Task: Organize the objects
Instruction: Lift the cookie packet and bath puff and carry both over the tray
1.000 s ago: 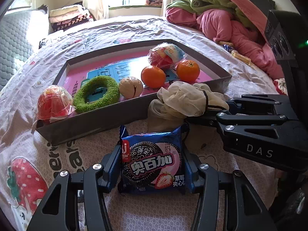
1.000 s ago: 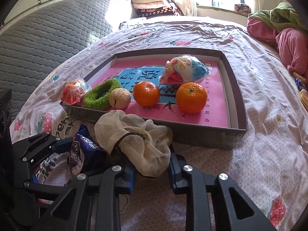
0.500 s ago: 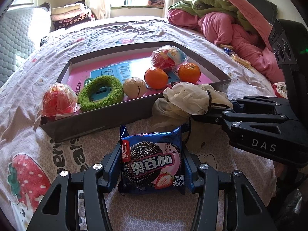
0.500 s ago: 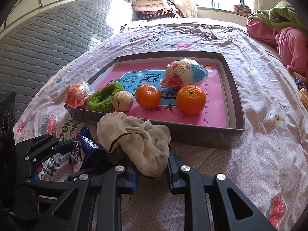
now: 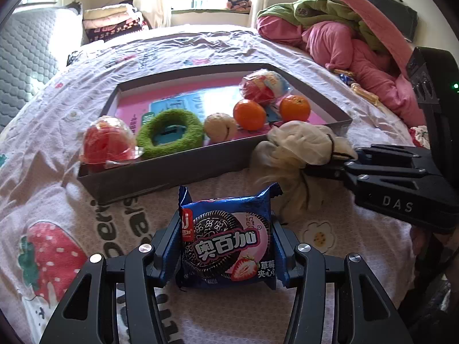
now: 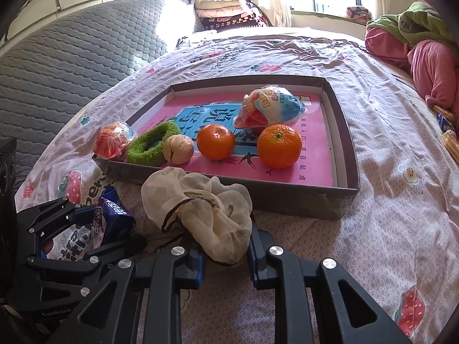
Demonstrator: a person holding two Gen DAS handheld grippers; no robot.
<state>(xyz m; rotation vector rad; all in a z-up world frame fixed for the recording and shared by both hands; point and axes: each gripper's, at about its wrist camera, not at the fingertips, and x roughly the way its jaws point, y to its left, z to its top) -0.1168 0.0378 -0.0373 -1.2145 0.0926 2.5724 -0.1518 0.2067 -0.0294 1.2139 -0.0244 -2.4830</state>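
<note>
My left gripper (image 5: 225, 246) is shut on a blue cookie packet (image 5: 226, 240) and holds it above the bedsheet, in front of the grey tray (image 5: 172, 169). My right gripper (image 6: 225, 253) is shut on a cream mesh scrunchie (image 6: 200, 209), just in front of the tray's near wall (image 6: 287, 197). In the tray lie two oranges (image 6: 215, 141) (image 6: 279, 146), a walnut (image 6: 178, 149), a green fuzzy ring (image 6: 153, 146), a red wrapped sweet (image 6: 113, 142) and a red-blue wrapped packet (image 6: 269, 109). The right gripper shows in the left wrist view (image 5: 338, 163), the left in the right wrist view (image 6: 86, 223).
The tray sits on a bed with a patterned pink sheet (image 6: 387, 200). A grey quilted headboard (image 6: 71, 54) is at the left. Pink and green bedding (image 5: 344, 37) is piled at the right. Folded blankets (image 6: 229, 11) lie by the window. Small wrapped snacks (image 6: 447, 134) lie at the right.
Both grippers have risen and drawn back slightly from the tray with their objects still held; the tray looks a little farther and lower in both views.
</note>
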